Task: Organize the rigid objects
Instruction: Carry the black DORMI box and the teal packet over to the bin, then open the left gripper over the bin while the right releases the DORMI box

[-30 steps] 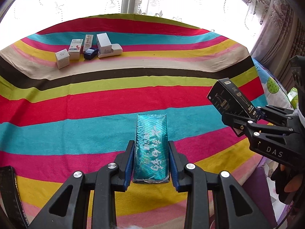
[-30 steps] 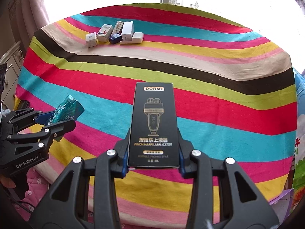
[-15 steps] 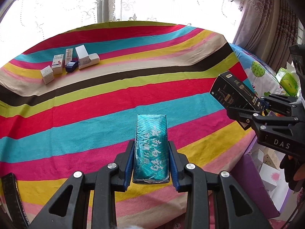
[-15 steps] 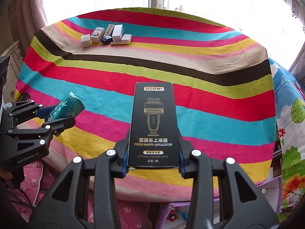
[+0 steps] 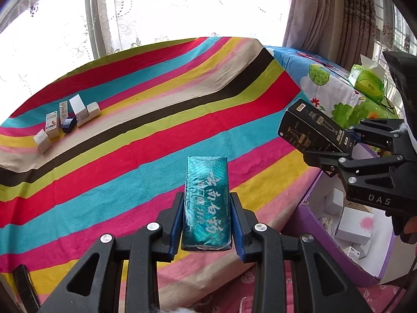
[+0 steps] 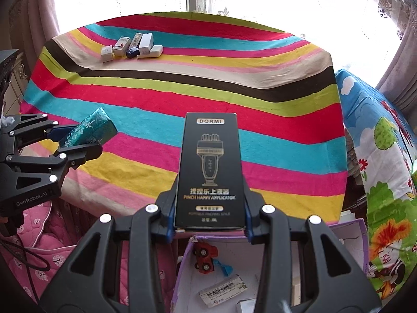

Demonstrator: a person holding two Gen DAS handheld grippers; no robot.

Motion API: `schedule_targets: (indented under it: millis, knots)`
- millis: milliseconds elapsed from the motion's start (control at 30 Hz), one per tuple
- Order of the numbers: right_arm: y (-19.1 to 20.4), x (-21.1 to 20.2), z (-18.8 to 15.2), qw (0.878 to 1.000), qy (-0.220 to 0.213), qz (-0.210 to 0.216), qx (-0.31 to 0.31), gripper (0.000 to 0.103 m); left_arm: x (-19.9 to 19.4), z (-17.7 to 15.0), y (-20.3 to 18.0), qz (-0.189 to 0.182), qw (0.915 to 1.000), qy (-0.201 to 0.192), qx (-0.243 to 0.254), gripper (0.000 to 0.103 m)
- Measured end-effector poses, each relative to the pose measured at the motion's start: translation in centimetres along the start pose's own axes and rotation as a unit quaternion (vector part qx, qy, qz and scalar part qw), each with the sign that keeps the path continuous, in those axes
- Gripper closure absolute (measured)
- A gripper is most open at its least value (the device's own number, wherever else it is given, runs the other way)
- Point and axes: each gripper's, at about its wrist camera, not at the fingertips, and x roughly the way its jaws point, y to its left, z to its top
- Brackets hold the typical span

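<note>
The counter (image 6: 198, 109), draped in a striped cloth, fills both views, and its broad middle lies bare. To the right of it, below its edge, sits a purple box (image 6: 349, 228), open at the top, with small cartons, a red toy (image 6: 204, 257) and a flat packet inside; it looks like the source or the bin for the sorting, though which one cannot be told. A bed (image 6: 385, 156) with a cartoon sheet stands further right, and a green tissue pack (image 5: 367, 80) rests on it.

Both grippers hang over the near edge of the counter, well apart from each other. The right gripper (image 6: 209, 230) has its fingers clamped on the lower sides of a tall black box (image 6: 209, 167), held face-up and lengthwise so the long sides meet the pads. The left gripper (image 5: 207, 229) has its fingers clamped the same way on a slimmer teal box (image 5: 207, 203).

At the far left of the counter, a row of small boxes (image 6: 133, 47) stands close together, some touching. Judging from that row, the two held boxes probably belong beside it. Nothing lies between the grippers and the row; the only concern is nudging the light cartons on arrival.
</note>
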Motion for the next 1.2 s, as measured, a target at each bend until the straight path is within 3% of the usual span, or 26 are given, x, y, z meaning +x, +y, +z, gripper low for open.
schedule_targets:
  millis: [300, 467, 767, 867, 900, 933, 967, 1000, 1100, 1200]
  knots:
    - [-5.2, -2.5, -3.9, 0.998, 0.022, -0.048, 0.043, 0.06, 0.6, 1.4, -5.7, -0.11, 0.9918, 0.021, 0.062, 0.069]
    - [-9.4, -4.7, -6.6, 0.992, 0.031, -0.087, 0.086, 0.06, 1.9, 1.9, -9.9, -0.17, 0.9791, 0.056, 0.097, 0.069]
    - [-13.9, -6.7, -10.9, 0.981, 0.06, -0.133, 0.127, 0.06, 2.5, 1.2, -18.3, -0.21, 0.9509, 0.078, 0.213, 0.069]
    - [-15.0, -7.0, -11.7, 0.976, 0.062, -0.147, 0.146, 0.059, 2.7, 1.3, -19.7, -0.219, 0.9475, 0.072, 0.221, 0.068]
    - [-15.3, -7.0, -11.8, 0.973, 0.062, -0.158, 0.154, 0.055, 2.9, 1.4, -19.8, -0.224, 0.9478, 0.071, 0.216, 0.065]
    - [-15.8, -6.9, -11.8, 0.97, 0.062, -0.172, 0.162, 0.047, 3.1, 1.5, -19.6, -0.228, 0.9485, 0.072, 0.208, 0.053]
    - [-16.0, -6.8, -11.6, 0.967, 0.058, -0.185, 0.168, 0.029, 3.3, 1.6, -19.3, -0.227, 0.9505, 0.07, 0.2, 0.047]
    - [-16.2, -6.9, -11.3, 0.965, 0.048, -0.193, 0.172, 0.018, 3.3, 1.8, -18.8, -0.224, 0.9541, 0.063, 0.189, 0.038]
    - [-15.9, -6.2, -9.3, 0.969, 0.027, -0.173, 0.177, 0.017, 3.6, 2.3, -15.6, -0.2, 0.9677, 0.038, 0.149, 0.031]
    - [-14.0, -3.9, -5.9, 0.979, 0.017, -0.131, 0.157, 0.017, 4.1, 2.7, -10.6, -0.135, 0.9854, 0.013, 0.102, 0.028]
